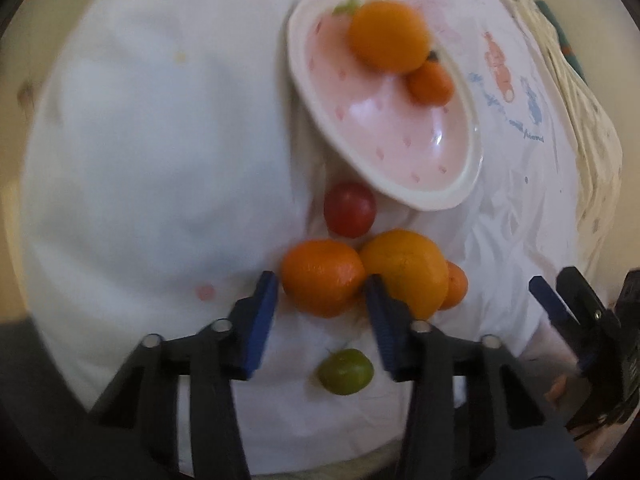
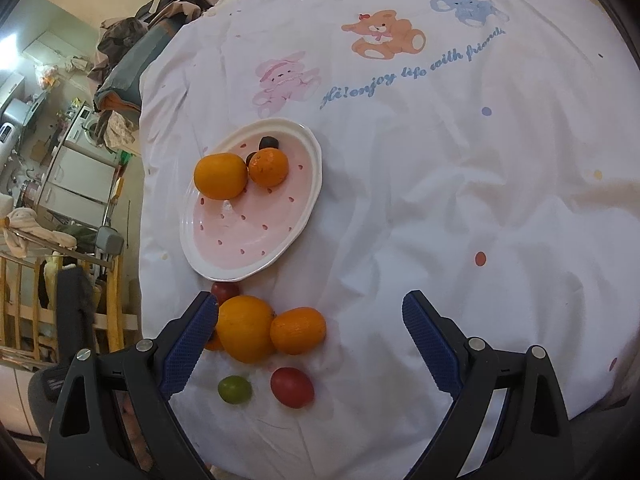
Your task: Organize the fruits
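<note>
Two high views, shared plate (image 1: 436, 200)

A white sheet (image 2: 440, 200) printed with cartoon bears, an elephant and blue script covers the bed. Past its left edge, in the right wrist view, a heap of clothes (image 2: 132, 48) lies at the far corner. Beyond stand white cabinets (image 2: 80, 176) with a washing machine (image 2: 86, 122) on top. A wooden rail (image 2: 24, 304) runs lower left. A bright window (image 2: 10, 46) lights the pale green wall (image 2: 52, 12).

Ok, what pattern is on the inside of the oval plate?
Pink with small red strawberry-like marks and a white rim; the plate shows best in the right wrist view.
</note>
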`<control>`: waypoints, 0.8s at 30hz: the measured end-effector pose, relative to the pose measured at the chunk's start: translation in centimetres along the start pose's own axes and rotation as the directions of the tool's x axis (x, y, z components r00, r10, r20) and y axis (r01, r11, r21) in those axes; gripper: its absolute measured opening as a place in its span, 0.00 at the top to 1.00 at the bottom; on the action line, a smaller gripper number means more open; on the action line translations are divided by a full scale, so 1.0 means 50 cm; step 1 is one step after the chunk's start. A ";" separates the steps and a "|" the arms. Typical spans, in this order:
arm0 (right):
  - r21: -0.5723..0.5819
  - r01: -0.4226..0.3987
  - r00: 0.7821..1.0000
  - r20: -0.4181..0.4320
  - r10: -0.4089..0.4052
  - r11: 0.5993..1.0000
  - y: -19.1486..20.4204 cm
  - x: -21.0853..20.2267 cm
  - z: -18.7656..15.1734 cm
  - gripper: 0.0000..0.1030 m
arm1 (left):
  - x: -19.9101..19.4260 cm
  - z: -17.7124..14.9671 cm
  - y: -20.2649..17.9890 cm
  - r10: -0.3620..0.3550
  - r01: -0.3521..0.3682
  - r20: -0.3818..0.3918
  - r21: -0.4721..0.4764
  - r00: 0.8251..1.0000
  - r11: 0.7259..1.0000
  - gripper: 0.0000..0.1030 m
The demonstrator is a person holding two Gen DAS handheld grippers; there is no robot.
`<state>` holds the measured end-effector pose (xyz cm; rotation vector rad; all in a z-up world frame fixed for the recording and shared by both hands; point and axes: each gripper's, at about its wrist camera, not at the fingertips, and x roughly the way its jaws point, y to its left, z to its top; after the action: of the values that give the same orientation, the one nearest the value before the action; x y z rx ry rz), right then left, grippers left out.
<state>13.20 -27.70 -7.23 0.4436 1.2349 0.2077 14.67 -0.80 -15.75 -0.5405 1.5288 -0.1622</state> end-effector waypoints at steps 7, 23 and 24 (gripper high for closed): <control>0.011 -0.002 1.000 -0.005 0.002 1.000 -0.004 0.002 0.001 0.07 | -0.007 -0.004 -0.002 0.008 -0.008 0.042 0.012 0.999 1.000 0.65; 0.047 -0.026 0.985 -0.172 0.033 0.999 -0.023 0.076 -0.020 0.36 | -0.092 -0.026 -0.021 0.144 -0.169 0.195 0.122 0.970 0.978 0.67; 0.054 -0.031 0.981 -0.191 0.041 0.998 -0.024 0.086 -0.024 0.39 | -0.092 -0.025 -0.020 0.145 -0.170 0.195 0.120 0.970 0.978 0.67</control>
<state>13.38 -26.87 -11.77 0.4990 1.4245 0.2547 13.42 0.00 -11.10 -0.3140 1.3613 -0.0898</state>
